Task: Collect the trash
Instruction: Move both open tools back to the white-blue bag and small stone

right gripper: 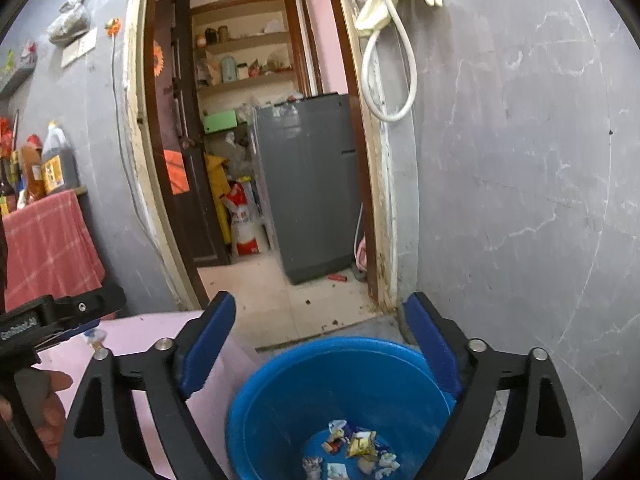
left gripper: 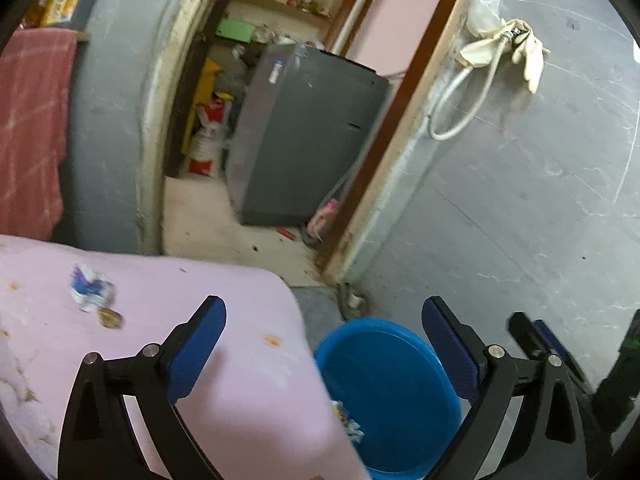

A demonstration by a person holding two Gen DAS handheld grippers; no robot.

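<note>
A blue bucket (right gripper: 280,400) stands on the floor beside the pink-covered table (left gripper: 224,360) and holds several crumpled wrappers (right gripper: 356,448). It also shows in the left wrist view (left gripper: 384,392). A crumpled blue-and-white wrapper (left gripper: 91,287) and a small brown scrap (left gripper: 110,317) lie on the table's far left. My left gripper (left gripper: 324,308) is open and empty over the table's right edge. My right gripper (right gripper: 320,308) is open and empty above the bucket; it shows at the right of the left wrist view (left gripper: 532,336).
An open doorway (right gripper: 256,160) ahead leads to a room with a grey appliance (right gripper: 308,184), sacks and shelves. A grey wall (right gripper: 520,200) is on the right with a hanging hose (right gripper: 384,60). A red cloth (right gripper: 48,240) hangs at the left.
</note>
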